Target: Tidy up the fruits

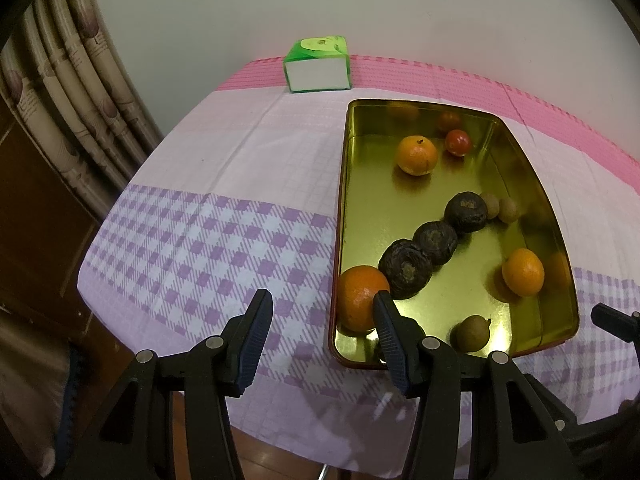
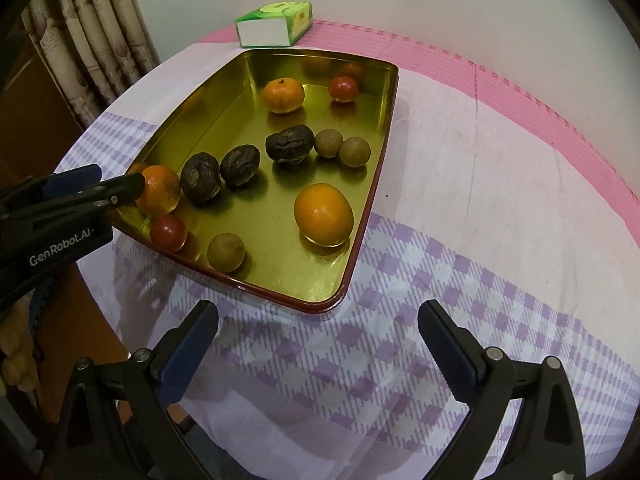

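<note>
Left black two-finger gripper (image 1: 322, 334): jaws apart, straddling tray's near-left rim
Right black two-finger gripper (image 2: 318, 338): jaws apart
Gold metal tray (image 2: 362, 216): holds fruit

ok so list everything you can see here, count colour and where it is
tray: 1, gold inside with dark red rim, on the tablecloth
oranges: 3, orange, in the tray, one far, one at the near right, one in the near left corner
dark wrinkled fruits: 3, blackish brown, in a diagonal row across the tray middle
small round brown fruits: 3, tan, two touching by the right wall, one near the front edge
small red fruits: 2, red, one at the far end, one at the near left
tissue box: 1, green and white, beyond the tray
tablecloth: 1, pink and purple check
curtain: beige, far left
left gripper: open, beside the corner orange
right gripper: open, before the tray
</note>
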`<state>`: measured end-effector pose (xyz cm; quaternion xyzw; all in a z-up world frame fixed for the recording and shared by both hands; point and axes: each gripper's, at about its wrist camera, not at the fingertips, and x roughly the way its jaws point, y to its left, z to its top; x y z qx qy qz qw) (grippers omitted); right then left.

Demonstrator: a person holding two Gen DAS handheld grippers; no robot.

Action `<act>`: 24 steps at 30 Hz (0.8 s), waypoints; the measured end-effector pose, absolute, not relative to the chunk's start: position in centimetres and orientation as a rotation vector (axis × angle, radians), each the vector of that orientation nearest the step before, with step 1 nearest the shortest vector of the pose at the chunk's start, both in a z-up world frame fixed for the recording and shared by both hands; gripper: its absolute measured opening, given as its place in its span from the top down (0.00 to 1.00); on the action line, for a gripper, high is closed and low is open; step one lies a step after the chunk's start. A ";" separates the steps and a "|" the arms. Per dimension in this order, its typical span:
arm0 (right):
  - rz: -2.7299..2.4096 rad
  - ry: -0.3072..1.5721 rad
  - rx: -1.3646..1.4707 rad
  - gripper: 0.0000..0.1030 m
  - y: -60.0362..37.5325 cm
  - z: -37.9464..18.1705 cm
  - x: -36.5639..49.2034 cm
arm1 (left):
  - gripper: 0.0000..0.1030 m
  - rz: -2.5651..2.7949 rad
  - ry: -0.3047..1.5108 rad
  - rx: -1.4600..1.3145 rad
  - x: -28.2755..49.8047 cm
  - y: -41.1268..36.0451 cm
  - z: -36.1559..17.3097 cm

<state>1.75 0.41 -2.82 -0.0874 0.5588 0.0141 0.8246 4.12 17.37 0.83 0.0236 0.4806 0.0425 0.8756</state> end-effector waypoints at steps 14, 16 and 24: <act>0.033 1.206 -0.183 0.04 0.3 -3.2 1.7 | 0.48 0.086 1.004 0.061 4.0 17.3 0.8; 0.034 1.208 -0.183 0.04 0.4 -3.3 1.6 | 0.48 0.086 1.004 0.062 4.0 17.3 0.8; 0.034 1.211 -0.180 0.04 0.3 -3.4 1.6 | 0.48 0.089 1.005 0.063 4.0 17.3 0.8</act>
